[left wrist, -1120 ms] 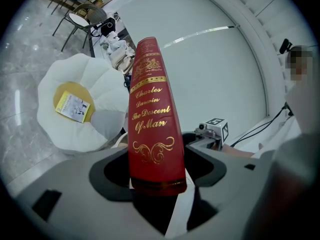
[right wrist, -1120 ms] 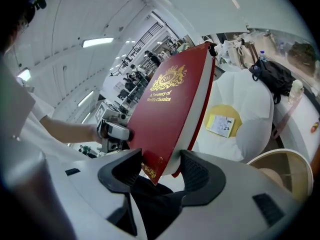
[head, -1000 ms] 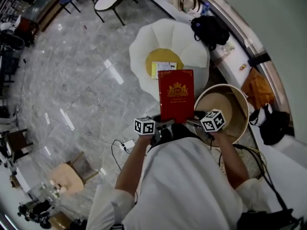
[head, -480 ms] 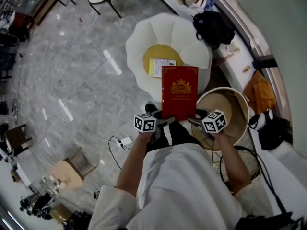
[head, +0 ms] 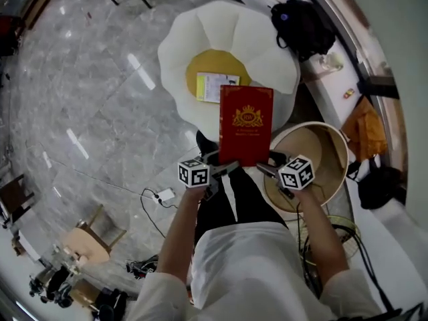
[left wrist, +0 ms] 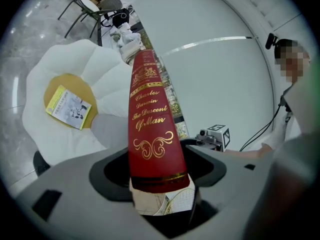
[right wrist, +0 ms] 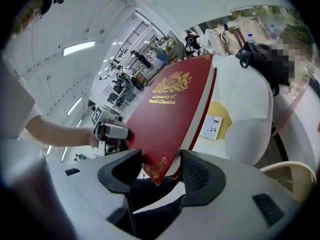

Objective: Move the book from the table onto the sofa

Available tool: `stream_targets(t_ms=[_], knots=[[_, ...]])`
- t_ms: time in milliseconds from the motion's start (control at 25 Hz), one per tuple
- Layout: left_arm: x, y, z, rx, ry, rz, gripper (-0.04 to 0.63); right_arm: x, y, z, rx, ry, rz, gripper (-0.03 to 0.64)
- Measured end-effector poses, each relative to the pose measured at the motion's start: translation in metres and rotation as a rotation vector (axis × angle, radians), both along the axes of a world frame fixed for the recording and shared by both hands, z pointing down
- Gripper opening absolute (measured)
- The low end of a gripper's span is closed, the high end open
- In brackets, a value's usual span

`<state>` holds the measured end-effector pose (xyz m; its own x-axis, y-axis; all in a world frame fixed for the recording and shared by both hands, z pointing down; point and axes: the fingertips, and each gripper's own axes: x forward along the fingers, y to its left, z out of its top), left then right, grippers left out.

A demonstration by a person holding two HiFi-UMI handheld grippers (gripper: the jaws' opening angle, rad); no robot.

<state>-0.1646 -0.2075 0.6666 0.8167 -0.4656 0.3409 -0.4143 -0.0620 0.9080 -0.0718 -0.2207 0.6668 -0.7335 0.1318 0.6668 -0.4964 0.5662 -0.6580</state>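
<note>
Red book [head: 245,126] pinched by left hand-held gripper [head: 224,168] and right hand-held gripper [head: 265,170], apparently at near corners.

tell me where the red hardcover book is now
Head view centre: the red hardcover book is held between the left gripper and right gripper, at the near edge of the white flower-shaped sofa.

The person wears a white short-sleeved shirt [head: 247,266] and dark trousers [head: 231,199]. A small black camera [left wrist: 271,40] is mounted on the head. The left gripper [head: 224,168] and the right gripper [head: 264,170] each have a smooth light-grey shell with black jaws. The right gripper's pads [right wrist: 200,176] are ribbed. Each gripper carries a white cube printed with black square markers: the left cube [head: 194,173] and the right cube [head: 296,172].
</note>
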Motion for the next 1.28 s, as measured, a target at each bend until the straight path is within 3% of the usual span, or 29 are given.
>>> stream_targets(t_ms=[600,1280], knots=[[-0.037,-0.029,0.163,-0.084,-0.026,0.057,0.310,-0.041,-0.034,0.160,-0.004,0.066,-0.105,0.258],[-0.063,-0.025,0.339,-0.193,-0.063,0.180,0.310,-0.066,-0.024,0.334,-0.053,0.111,-0.019,0.258]])
